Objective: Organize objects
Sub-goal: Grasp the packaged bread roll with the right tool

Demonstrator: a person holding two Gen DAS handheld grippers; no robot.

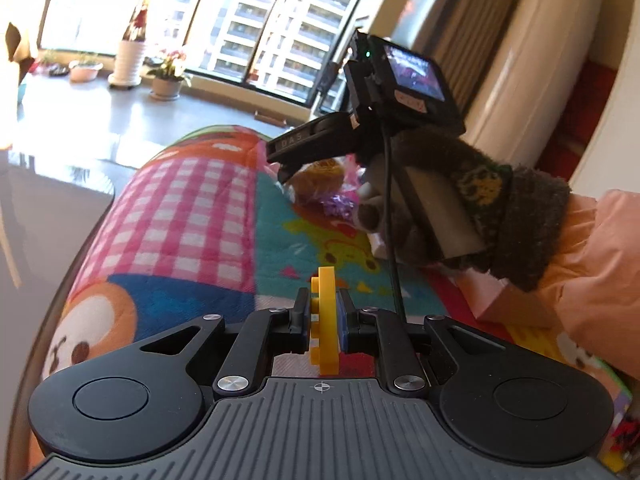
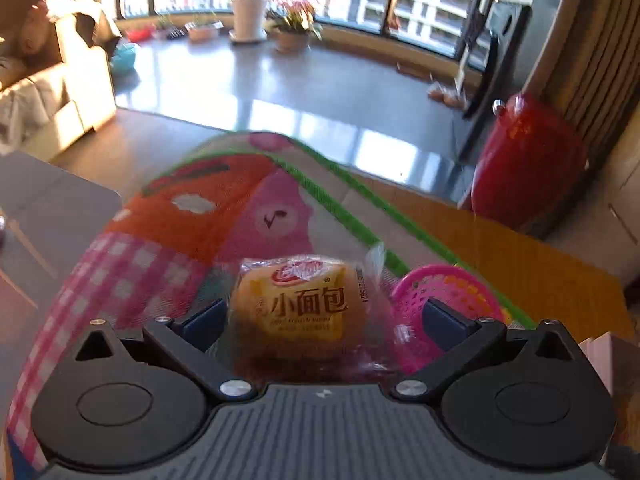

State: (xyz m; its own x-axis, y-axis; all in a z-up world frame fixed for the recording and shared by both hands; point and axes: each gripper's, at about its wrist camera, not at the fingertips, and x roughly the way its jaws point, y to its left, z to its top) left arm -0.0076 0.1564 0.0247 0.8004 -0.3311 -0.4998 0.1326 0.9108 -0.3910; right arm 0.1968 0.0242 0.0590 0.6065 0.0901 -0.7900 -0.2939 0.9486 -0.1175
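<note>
Evidently the sorting is under way rather than finished. The left gripper (image 1: pixel 324 322) has its jaws pinching a yellow toy brick (image 1: pixel 325 320), held on edge clear of the patchwork quilt (image 1: pixel 188 208) below. The right gripper (image 2: pixel 326 320) has its jaws spread wide around a wrapped bread bun (image 2: pixel 298 306); the packet sits between the pads and appears carried, though the blur makes it hard to say how firmly the pads press on it. A pink plastic basket (image 2: pixel 448 288) lies just beside the bun on the right, and looks the likely place for one of these things. Nothing can be seen inside it from here, so both items seem yet to be put away. In the left view the gloved hand (image 1: pixel 460 216) carries the other gripper above a few more bits on the quilt, among them something purple and shiny (image 1: pixel 338 204); those too remain to be sorted.

The surface is soft and brightly patterned, with checks and cartoon faces. Beyond lie a glossy grey floor (image 2: pixel 280 92), potted plants (image 2: pixel 294 26) along big windows (image 1: pixel 248 24), cardboard boxes (image 2: pixel 76 80) at left, and a red container (image 2: pixel 528 160) at right.
</note>
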